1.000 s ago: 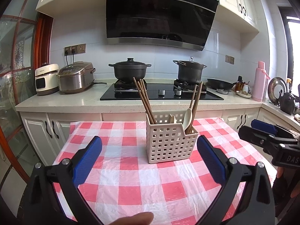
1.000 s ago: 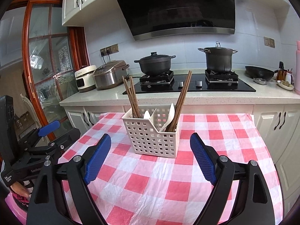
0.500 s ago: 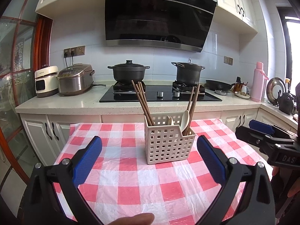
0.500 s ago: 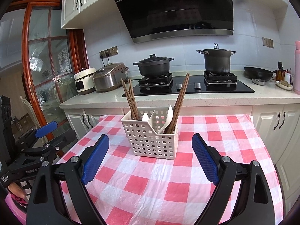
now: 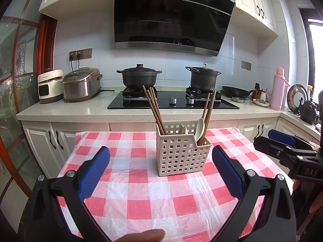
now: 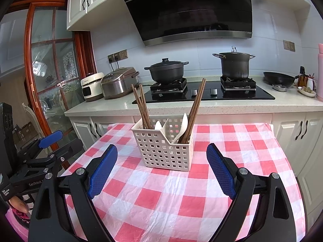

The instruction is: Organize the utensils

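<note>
A cream perforated utensil basket (image 5: 181, 155) stands on the red-checked tablecloth (image 5: 141, 201); it also shows in the right wrist view (image 6: 163, 151). Its left compartment holds brown chopsticks (image 5: 154, 109) and a white spoon (image 6: 158, 125). Its right compartment holds more chopsticks (image 6: 194, 109) and a white spoon (image 5: 200, 129). My left gripper (image 5: 160, 171) is open and empty, short of the basket. My right gripper (image 6: 161, 169) is open and empty, also short of the basket. Each gripper shows at the edge of the other's view.
Behind the table runs a counter (image 5: 80, 109) with a black hob (image 5: 173, 102), two black pots (image 5: 139, 76), a rice cooker (image 5: 80, 84) and a pink flask (image 5: 279, 88). A glass door (image 6: 50, 80) stands to the left.
Both grippers have drawn back and risen slightly from the basket. Both stay open; nothing in the basket has moved.
</note>
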The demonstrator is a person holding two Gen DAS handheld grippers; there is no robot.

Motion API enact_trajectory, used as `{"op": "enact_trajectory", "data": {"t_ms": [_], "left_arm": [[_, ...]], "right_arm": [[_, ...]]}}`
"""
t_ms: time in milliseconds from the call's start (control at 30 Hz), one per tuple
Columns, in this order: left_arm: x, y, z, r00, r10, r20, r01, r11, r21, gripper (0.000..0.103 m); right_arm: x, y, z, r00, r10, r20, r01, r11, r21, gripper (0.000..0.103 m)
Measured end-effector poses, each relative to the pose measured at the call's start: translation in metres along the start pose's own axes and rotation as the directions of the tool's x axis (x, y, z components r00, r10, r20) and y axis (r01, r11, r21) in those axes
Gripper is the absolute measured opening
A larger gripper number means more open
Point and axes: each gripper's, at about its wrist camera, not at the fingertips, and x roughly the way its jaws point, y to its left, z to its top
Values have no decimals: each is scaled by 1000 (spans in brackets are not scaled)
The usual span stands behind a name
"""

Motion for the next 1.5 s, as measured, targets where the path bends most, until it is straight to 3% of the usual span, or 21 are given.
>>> {"op": "enact_trajectory", "data": {"t_ms": [1500], "left_arm": [[-1, -2, -2, 1000, 0, -8, 0, 1000, -5, 98]], "right_arm": [[1, 2, -2, 1000, 4, 2, -4, 1000, 7, 85]]}}
